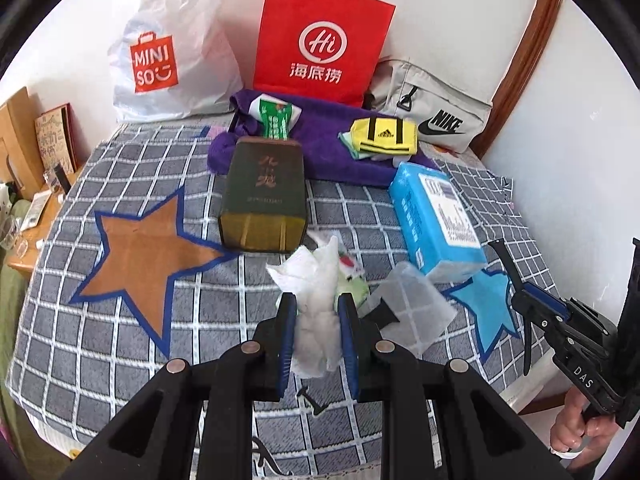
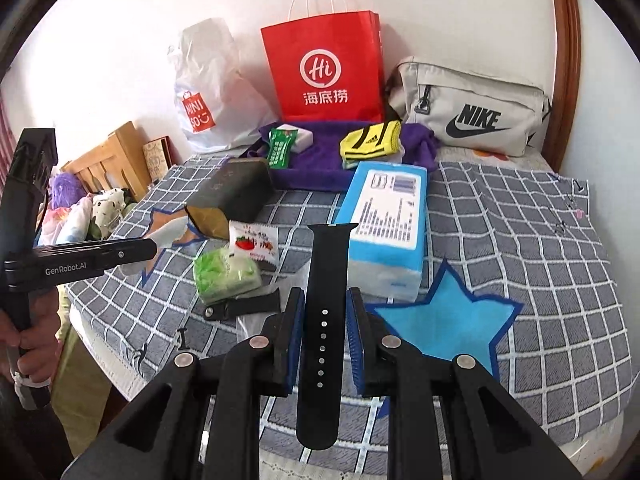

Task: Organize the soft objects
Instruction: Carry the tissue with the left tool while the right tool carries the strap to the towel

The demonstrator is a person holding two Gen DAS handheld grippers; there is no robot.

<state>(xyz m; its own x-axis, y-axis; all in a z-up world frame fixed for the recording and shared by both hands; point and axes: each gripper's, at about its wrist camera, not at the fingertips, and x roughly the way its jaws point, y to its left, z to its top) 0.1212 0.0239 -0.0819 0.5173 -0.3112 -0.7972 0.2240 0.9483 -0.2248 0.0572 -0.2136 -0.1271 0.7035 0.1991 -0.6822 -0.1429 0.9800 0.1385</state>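
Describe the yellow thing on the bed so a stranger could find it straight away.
Start at the red paper bag standing against the wall at the back of the bed. A purple towel lies in front of it, and the folded yellow cloth rests on the towel's right part, near the grey Nike bag. It is the only yellow item, marked with black stripes.

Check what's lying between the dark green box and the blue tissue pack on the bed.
Right wrist view: a strawberry-print sachet lies between the dark green box and the blue tissue pack; otherwise bare checked bedspread.
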